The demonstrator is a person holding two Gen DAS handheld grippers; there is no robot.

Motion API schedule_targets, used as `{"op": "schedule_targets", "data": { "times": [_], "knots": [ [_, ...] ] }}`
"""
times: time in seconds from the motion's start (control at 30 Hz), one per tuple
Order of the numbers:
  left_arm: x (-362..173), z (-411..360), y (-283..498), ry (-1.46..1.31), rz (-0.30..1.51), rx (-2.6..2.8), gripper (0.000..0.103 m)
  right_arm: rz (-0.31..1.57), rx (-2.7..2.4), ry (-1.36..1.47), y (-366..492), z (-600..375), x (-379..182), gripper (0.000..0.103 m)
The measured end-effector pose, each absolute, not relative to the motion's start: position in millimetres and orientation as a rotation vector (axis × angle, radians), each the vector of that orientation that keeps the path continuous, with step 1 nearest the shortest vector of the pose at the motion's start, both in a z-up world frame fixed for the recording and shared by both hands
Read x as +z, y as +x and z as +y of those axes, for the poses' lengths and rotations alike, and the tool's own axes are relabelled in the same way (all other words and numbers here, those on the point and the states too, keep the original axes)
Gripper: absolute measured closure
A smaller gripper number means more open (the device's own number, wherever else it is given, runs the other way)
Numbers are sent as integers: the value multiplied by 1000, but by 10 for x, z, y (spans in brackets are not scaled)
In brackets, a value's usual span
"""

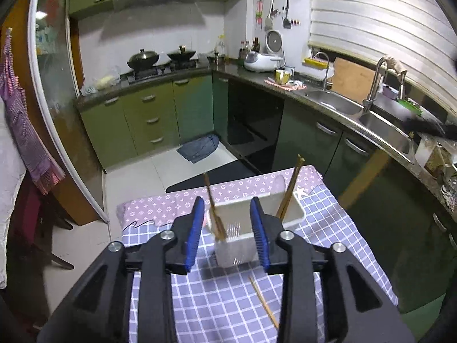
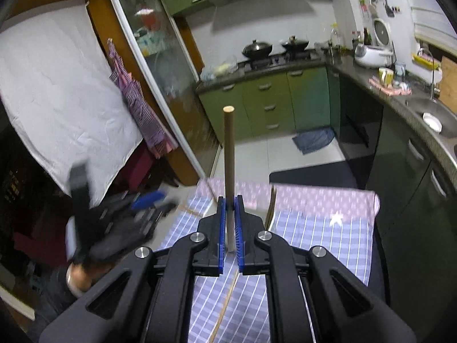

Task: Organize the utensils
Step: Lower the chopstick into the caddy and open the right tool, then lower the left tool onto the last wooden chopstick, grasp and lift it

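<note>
A: While the left gripper (image 1: 227,230) hangs over the holder (image 1: 257,217), jaws part open, nothing sits between the pads.
B: Right gripper (image 2: 230,223)?
A: Clamped on a wooden handle (image 2: 229,154), standing upright.
B: Other utensils?
A: One chopstick (image 1: 264,303) flat on the checked cloth (image 1: 222,308), near side. Chopsticks (image 1: 290,188) lean in the holder's far end, a brown utensil (image 1: 215,214) at its left.
</note>
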State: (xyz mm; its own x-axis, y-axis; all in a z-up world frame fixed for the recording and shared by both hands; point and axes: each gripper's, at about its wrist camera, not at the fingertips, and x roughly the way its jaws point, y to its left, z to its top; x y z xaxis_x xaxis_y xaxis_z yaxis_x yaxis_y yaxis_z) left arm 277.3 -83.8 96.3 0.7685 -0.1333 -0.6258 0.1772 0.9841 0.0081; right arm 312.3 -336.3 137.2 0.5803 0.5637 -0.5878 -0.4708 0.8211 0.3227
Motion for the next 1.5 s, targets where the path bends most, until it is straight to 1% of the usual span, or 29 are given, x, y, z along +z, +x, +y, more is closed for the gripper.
{"op": "schedule_targets", "data": {
  "times": [0.13,0.23,0.3,0.53,0.63,0.73,0.87,0.97,1.0,1.07,1.2,1.27,1.33,1.4,1.5],
  "knots": [
    [787,-662,2432,48,723,-174,70,747,545,110,3420,-3194,1387,96],
    [623,-558,2273,35,776,-181,70,791,507,93,3646,-3072,1192,96],
    [531,-504,2215,26,805,-179,70,839,491,86,3802,-2988,965,96],
    [266,-411,2238,9,904,-180,68,949,455,19,4010,-2735,365,96],
    [228,-418,2227,10,916,-185,64,966,459,-4,4030,-2681,275,95],
    [175,-476,2232,13,945,-193,62,958,462,-19,3976,-2679,310,92],
    [49,-597,2308,-1,1024,-208,62,922,480,-13,3754,-2762,479,91],
    [-75,-714,2365,-13,1082,-216,62,907,510,-23,3502,-2848,559,84],
    [-130,-764,2394,-13,1104,-215,62,908,515,-33,3427,-2870,548,83],
    [-277,-868,2468,-14,1158,-208,62,930,521,-62,3275,-2904,441,81],
    [-603,-1062,2648,-32,1277,-191,62,1041,520,-131,3099,-2956,-29,81],
    [-744,-1147,2762,-30,1316,-163,65,1098,505,-161,3054,-3011,-304,81],
    [-850,-1196,2850,-32,1350,-142,73,1154,492,-178,3051,-3075,-561,81],
    [-994,-1261,2950,-32,1399,-114,79,1198,487,-180,3042,-3119,-756,81],
    [-1164,-1329,3053,-44,1456,-77,81,1238,484,-181,3025,-3211,-974,81]
  ]
}}
